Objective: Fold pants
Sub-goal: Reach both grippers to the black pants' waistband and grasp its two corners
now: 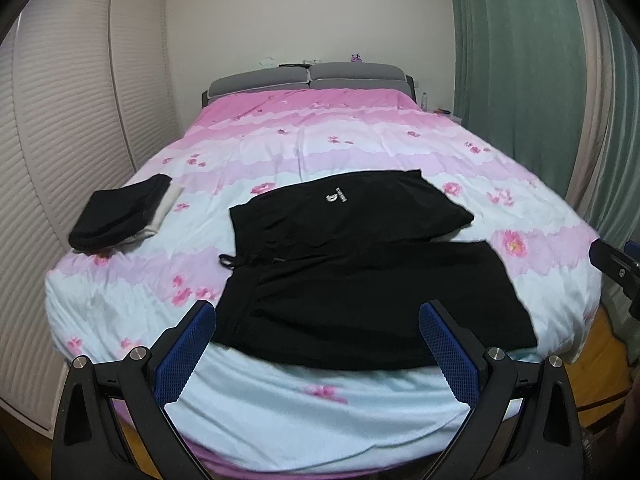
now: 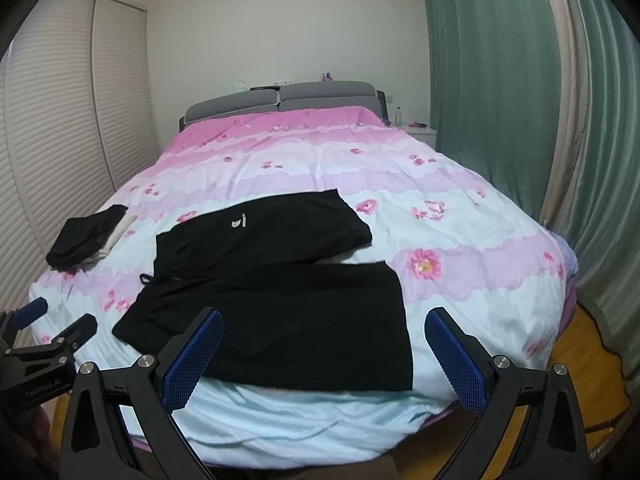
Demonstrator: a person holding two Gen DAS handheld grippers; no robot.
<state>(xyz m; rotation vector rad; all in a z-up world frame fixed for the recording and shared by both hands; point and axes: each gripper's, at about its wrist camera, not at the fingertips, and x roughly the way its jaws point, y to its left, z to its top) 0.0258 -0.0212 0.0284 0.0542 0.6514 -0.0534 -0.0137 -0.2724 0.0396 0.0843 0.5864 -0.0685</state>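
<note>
Black pants (image 1: pixel 360 280) (image 2: pixel 280 312) lie flat on the near end of the floral bed (image 1: pixel 280 420) (image 2: pixel 460 240). Their waistband and drawstring are at the left, and both short legs point right, the far one carrying a small white logo. My left gripper (image 1: pixel 318 312) is open and hovers just before the near edge of the pants, touching nothing. My right gripper (image 2: pixel 325 316) is open too, held in front of the near leg. Each gripper also shows in the other's view: the left gripper (image 2: pixel 60 316) at the left edge, the right gripper (image 1: pixel 612 246) at the right edge.
A folded stack of black and white clothes (image 1: pixel 120 216) (image 2: pixel 84 240) sits at the bed's left side. Louvred wardrobe doors (image 1: pixel 60 140) stand close on the left and green curtains (image 2: pixel 500 100) hang on the right. Beyond the grey headboard (image 2: pixel 280 100) is a nightstand (image 2: pixel 420 130). Wooden floor (image 2: pixel 580 352) runs along the bed.
</note>
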